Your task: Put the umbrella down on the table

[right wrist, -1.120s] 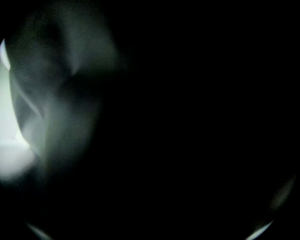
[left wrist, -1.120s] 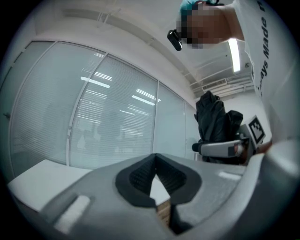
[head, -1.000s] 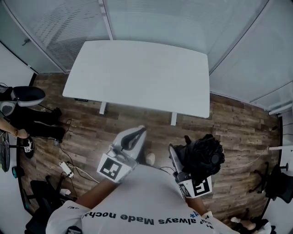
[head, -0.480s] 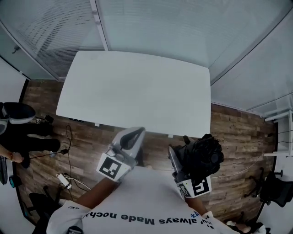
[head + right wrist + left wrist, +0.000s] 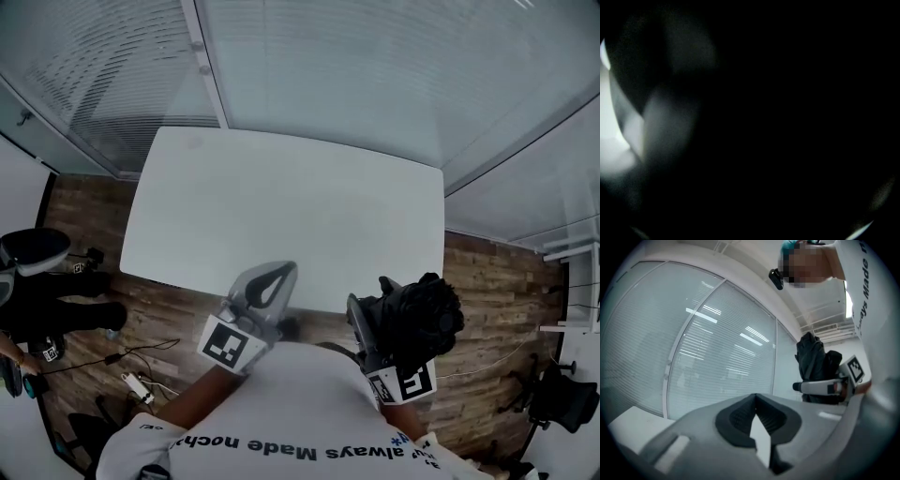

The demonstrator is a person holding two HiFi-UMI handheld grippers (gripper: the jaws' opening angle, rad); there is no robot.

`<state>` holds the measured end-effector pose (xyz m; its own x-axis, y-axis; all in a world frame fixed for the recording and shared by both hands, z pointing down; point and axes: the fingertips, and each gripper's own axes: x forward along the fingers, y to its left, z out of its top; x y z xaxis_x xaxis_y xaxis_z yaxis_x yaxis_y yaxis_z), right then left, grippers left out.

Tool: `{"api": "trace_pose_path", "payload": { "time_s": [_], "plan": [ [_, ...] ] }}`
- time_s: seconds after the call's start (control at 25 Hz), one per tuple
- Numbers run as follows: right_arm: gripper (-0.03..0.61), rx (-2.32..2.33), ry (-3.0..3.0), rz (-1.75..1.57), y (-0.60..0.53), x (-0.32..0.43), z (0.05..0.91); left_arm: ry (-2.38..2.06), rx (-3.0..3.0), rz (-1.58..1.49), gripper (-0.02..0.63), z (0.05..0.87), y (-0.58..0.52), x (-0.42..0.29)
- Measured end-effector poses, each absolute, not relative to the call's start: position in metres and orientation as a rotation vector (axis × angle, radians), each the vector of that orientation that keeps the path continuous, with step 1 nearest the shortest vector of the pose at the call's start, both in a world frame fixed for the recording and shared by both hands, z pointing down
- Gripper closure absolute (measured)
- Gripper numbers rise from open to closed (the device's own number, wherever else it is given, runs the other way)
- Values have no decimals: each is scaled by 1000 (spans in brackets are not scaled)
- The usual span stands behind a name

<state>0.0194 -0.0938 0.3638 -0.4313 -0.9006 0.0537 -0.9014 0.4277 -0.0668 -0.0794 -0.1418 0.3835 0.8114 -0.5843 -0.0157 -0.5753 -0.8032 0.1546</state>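
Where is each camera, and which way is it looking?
Head view: on the person's head, looking steeply down at the white table; shows their shirt, the left gripper, and the right gripper holding the black umbrella.
Left gripper view: on the left gripper, looking along its shut, empty jaws toward window blinds; shirt edge shows.
Right gripper view: on the right gripper; umbrella blocks it nearly black.
Shared: head and left gripper views both show the umbrella.

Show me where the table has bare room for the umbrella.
The whole white table top is bare, from the edge by the glass wall to the near edge ahead of the umbrella. Crowding is only on the floor at left: chair, cables.
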Motion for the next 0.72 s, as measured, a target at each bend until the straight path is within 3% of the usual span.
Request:
{"api": "trace_pose_path", "payload": {
  "time_s": [0.72],
  "plan": [
    [345,1690,-2626,141,-173,42,369,-891,2841,-54,611,388,-216,-52]
  ]
}}
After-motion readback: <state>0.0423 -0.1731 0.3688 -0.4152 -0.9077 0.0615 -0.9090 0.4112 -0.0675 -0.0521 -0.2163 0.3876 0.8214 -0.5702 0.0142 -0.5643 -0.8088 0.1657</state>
